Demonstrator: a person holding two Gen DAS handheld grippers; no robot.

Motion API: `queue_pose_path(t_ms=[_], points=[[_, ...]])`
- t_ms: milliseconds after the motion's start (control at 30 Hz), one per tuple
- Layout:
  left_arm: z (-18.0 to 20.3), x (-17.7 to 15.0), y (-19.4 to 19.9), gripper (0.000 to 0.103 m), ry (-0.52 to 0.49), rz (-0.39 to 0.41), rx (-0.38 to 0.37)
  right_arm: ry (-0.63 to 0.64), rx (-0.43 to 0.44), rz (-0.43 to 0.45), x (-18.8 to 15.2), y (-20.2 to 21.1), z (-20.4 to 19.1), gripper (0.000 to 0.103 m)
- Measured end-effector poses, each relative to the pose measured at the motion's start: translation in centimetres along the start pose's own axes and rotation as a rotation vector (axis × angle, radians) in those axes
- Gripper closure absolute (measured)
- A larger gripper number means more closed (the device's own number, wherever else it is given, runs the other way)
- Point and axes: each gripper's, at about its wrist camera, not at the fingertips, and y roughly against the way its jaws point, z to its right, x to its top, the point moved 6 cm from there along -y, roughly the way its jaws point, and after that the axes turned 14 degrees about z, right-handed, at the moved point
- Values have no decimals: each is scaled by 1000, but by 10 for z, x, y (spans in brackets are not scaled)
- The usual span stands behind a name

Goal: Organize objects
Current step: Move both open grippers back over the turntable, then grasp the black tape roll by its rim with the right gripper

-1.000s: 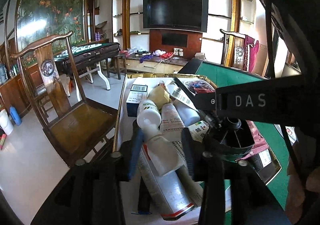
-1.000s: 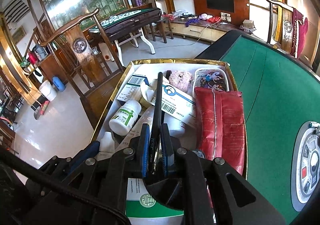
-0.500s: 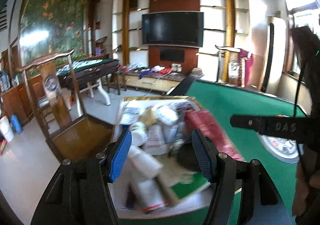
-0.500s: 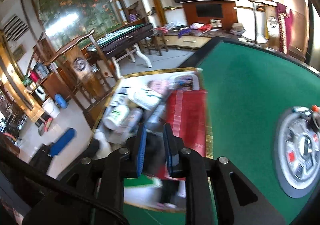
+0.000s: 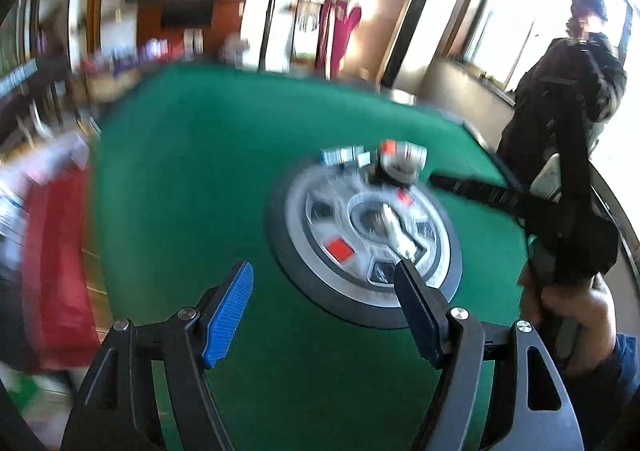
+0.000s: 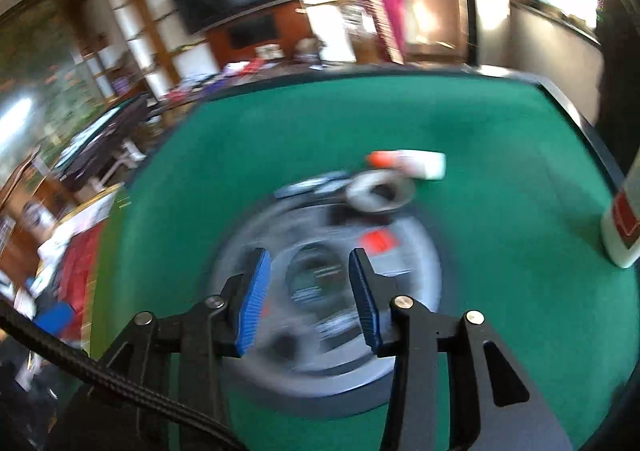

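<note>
Green felt table (image 6: 280,155) | left gripper (image 5: 324,315), right gripper (image 6: 308,303): jaws spread, empty | orange-capped tube (image 6: 408,163) likely next; approach slowly, square to it.

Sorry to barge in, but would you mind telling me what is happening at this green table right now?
A person is tidying objects with two grippers. Both the left hand-held gripper and the right hand-held gripper are open and empty, above the round grey control panel in the green felt table. A white bottle with an orange cap and a silver ring-shaped object lie beyond the panel. The frames are motion-blurred; the red packet sits far left.
</note>
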Motion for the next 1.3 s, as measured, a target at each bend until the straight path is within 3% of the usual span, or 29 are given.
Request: queue_pose_path(t_ms=[33,100,200,267,300,467,633,667,700,733,800,900,1000,1133,1167,1300], points=[[-2,-6,-10,36,26,-9,-4,-7,-14,-7,2,-4,7,64],[1,-12,-14,36,-22,-13,17,-28,-28,-26,7,-19,24,64],[-8,-12,-7,36,-65,33,67,2,-52,-49,14,-36,27,60],[-12,-14,-5,36,-56,29,62,22,-50,-46,19,-46,24,53],[-14,-14,-4,36,-49,31,69,24,-49,-49,20,-52,23,43],[-15,-17,-6,36,-54,22,69,24,-22,-51,15,-67,16,31],[-14,-16,-1,36,-74,40,76,112,-63,-85,5,-83,7,32],[-15,-16,-2,36,-74,38,77,125,-83,-77,4,-84,7,34],[-15,-16,-3,36,-74,34,75,131,-98,-64,3,-81,7,45],[-15,-16,-4,36,-72,35,71,127,-105,-63,3,-79,9,46],[-13,-15,-3,36,-72,37,54,85,-118,-59,1,-68,16,46],[-7,-7,-3,36,-70,54,22,-34,-46,-67,-12,-31,29,46],[6,12,-19,36,-87,31,-2,-74,3,-70,-29,15,37,46],[27,49,-59,40,-221,14,48,-111,84,-25,-51,86,48,46],[35,55,-78,40,-273,-30,46,-115,105,3,-55,104,51,46],[53,67,-127,40,-346,-95,24,-162,159,50,-57,129,69,46]])
